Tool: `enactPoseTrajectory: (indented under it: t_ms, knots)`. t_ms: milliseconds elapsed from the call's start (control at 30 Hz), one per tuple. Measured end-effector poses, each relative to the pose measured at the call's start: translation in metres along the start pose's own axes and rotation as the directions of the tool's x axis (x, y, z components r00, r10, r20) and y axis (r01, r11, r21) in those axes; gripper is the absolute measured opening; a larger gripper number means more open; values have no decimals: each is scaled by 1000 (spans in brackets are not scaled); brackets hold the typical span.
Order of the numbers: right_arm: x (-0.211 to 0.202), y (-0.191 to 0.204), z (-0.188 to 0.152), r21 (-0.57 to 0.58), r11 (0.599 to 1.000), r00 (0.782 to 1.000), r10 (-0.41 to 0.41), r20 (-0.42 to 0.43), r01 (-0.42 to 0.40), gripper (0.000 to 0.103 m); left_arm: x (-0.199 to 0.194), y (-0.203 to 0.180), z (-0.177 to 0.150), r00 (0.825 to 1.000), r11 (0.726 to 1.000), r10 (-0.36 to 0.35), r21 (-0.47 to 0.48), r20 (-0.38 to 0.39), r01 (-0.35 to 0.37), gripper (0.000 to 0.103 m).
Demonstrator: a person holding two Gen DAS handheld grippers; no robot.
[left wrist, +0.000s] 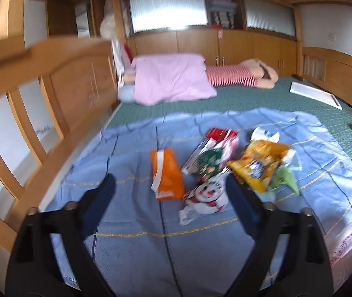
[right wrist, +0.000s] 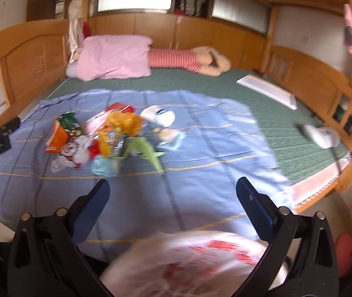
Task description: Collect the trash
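A pile of trash lies on a blue sheet (left wrist: 131, 222) on the bed: an orange packet (left wrist: 167, 174), a yellow snack bag (left wrist: 257, 165), a white printed wrapper (left wrist: 205, 198), a green wrapper (left wrist: 284, 178) and a red box (left wrist: 221, 133). My left gripper (left wrist: 169, 180) is open and empty, just short of the orange packet. My right gripper (right wrist: 172, 185) is open and empty above the sheet, right of the pile (right wrist: 111, 133). A white plastic bag with red print (right wrist: 195, 264) lies under it at the bed's front edge; it also shows in the left wrist view (left wrist: 349, 245).
A pink quilt (left wrist: 171, 79) and a striped plush toy (left wrist: 245, 74) lie at the back on the green mat (left wrist: 262, 99). A white board (right wrist: 267, 90) and a white device (right wrist: 320, 136) lie at the right. Wooden bed rails (left wrist: 52, 79) stand on both sides.
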State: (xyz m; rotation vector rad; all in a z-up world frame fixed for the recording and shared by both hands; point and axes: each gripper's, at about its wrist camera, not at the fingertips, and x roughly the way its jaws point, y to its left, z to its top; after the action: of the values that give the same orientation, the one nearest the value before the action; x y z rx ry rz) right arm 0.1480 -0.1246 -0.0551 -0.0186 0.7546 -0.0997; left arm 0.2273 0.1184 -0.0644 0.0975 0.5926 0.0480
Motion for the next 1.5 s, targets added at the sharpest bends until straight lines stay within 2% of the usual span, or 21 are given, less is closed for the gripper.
enactPoseTrajectory:
  t_ms: [67, 200, 333, 533, 567, 600, 700, 767, 833, 933, 967, 1033, 1067, 1100, 1133, 1167, 1300, 1333, 1367, 1433, 1500]
  knots:
    - [14, 24, 10, -23, 1000, 1000, 22, -14, -22, 95, 14, 21, -8, 998, 994, -45, -97, -46, 40, 83]
    - [50, 79, 24, -129, 991, 999, -41, -14, 39, 93, 24, 56, -21, 986, 951, -132, -293, -105, 96, 85]
    - [110, 120, 39, -85, 996, 993, -1, -115, -9, 88, 27, 68, -26, 984, 939, -124, -336, -129, 74, 90]
    - [191, 146, 50, -60, 995, 974, -94, -207, 84, 86, 27, 76, -27, 983, 930, -119, -364, -141, 60, 92]
    - [202, 146, 49, -56, 994, 967, -103, -232, 93, 73, 27, 77, -28, 983, 931, -110, -361, -149, 49, 92]
    - [211, 147, 47, -48, 994, 961, -102, -256, 93, 53, 31, 79, -29, 981, 933, -97, -359, -169, 30, 92]
    - [226, 141, 36, 35, 999, 944, 3, -331, 9, 9, 41, 92, -34, 970, 923, -69, -383, -232, -26, 92]
    - [221, 139, 28, 66, 996, 934, 81, -347, -62, 3, 48, 108, -39, 961, 899, -65, -434, -269, -60, 92]
    - [208, 142, 19, 98, 981, 917, 192, -350, -168, 2, 54, 126, -45, 953, 859, -81, -505, -292, -82, 92]
    - [187, 157, 9, 80, 947, 884, 319, -342, -311, 2, 57, 139, -51, 948, 830, -74, -547, -309, -114, 92]
    - [182, 158, 10, 65, 940, 881, 338, -331, -336, 2, 59, 141, -53, 946, 825, -73, -552, -315, -120, 92]
    - [174, 151, 14, 79, 946, 899, 322, -295, -313, 10, 63, 144, -57, 939, 815, -75, -564, -335, -136, 92]
    - [175, 144, 16, 109, 950, 904, 313, -291, -294, 35, 66, 145, -60, 934, 809, -76, -569, -349, -147, 93]
    - [180, 137, 20, 153, 948, 904, 312, -293, -278, 72, 68, 146, -62, 931, 805, -76, -573, -356, -153, 93]
    - [185, 133, 24, 193, 945, 906, 311, -288, -263, 83, 70, 146, -64, 928, 801, -79, -578, -364, -158, 93]
    - [192, 128, 27, 232, 939, 907, 313, -281, -252, 85, 71, 147, -65, 926, 796, -84, -583, -368, -160, 93]
    - [229, 147, 41, 241, 938, 890, 321, -323, -251, 81, 75, 149, -68, 926, 784, -89, -599, -367, -162, 94]
    - [234, 153, 40, 218, 941, 887, 322, -331, -260, 71, 76, 149, -68, 925, 785, -87, -597, -369, -165, 95]
    - [237, 160, 37, 182, 945, 878, 322, -354, -273, 46, 77, 149, -68, 924, 785, -87, -596, -373, -167, 95]
    - [226, 171, 33, 152, 927, 856, 375, -356, -343, 33, 80, 151, -70, 918, 780, -99, -603, -383, -168, 95]
    - [209, 180, 28, 120, 886, 804, 458, -380, -448, 29, 80, 155, -72, 916, 764, -109, -622, -385, -170, 95]
